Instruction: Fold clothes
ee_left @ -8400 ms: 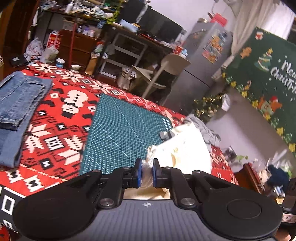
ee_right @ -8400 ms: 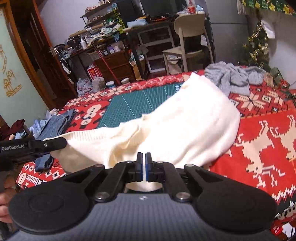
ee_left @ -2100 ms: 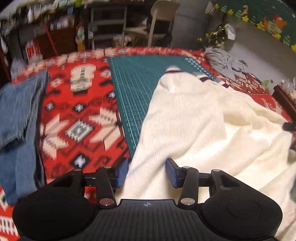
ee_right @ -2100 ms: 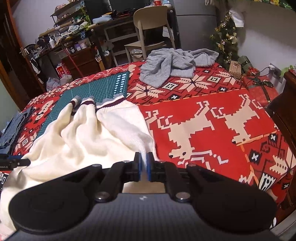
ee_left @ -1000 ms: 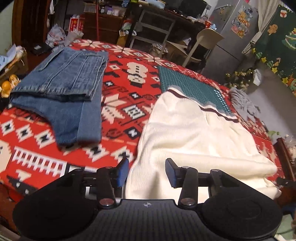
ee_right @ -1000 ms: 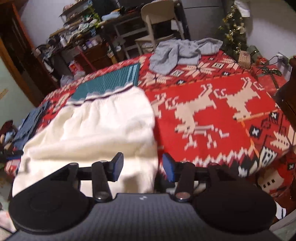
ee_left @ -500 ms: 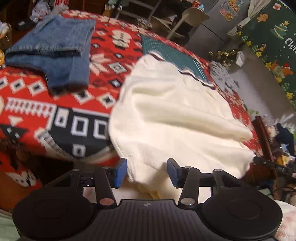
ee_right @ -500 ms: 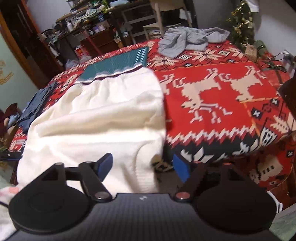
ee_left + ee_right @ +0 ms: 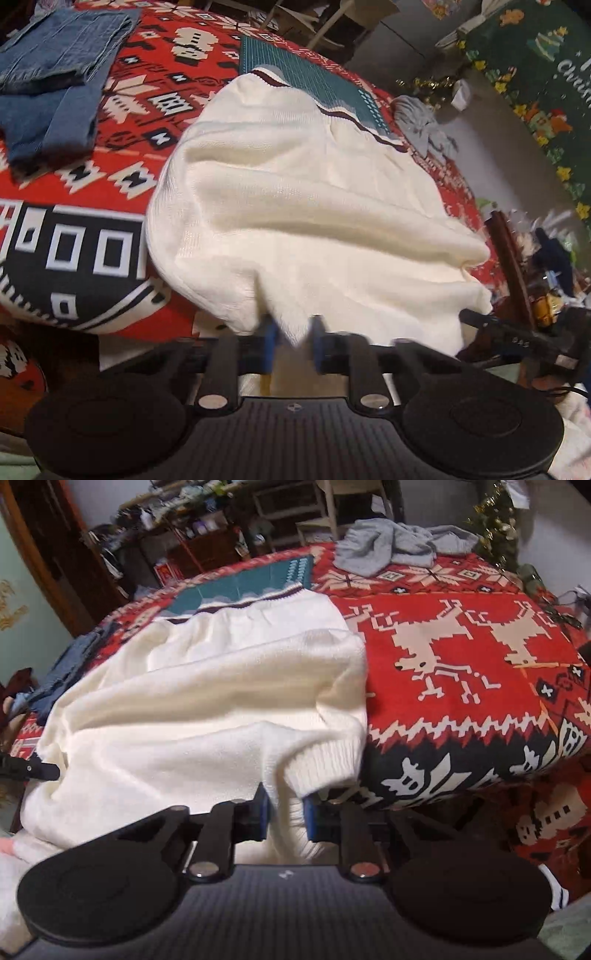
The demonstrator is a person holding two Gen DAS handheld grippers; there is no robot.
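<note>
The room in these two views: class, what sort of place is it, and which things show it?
Probably a lived-in home room at Christmas: a table under a red patterned cloth with a cream sweater and folded jeans, a Christmas banner, and cluttered shelves.

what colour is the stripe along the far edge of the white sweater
Dark maroon, on the sweater hem stripe; clearest in the left wrist view.

- The cream sweater (image 9: 314, 206) is soft, matt knit, ribbed at the cuff (image 9: 325, 764).
- The red patterned cloth (image 9: 461, 657) over the bench looks woven and matt.
- The folded jeans (image 9: 55, 74) are coarse blue denim.
- The green cutting mat (image 9: 314, 77) looks smooth.
- The left gripper (image 9: 291, 345) and right gripper (image 9: 286, 814) are matt black plastic with blue pads and shiny metal screws.
</note>
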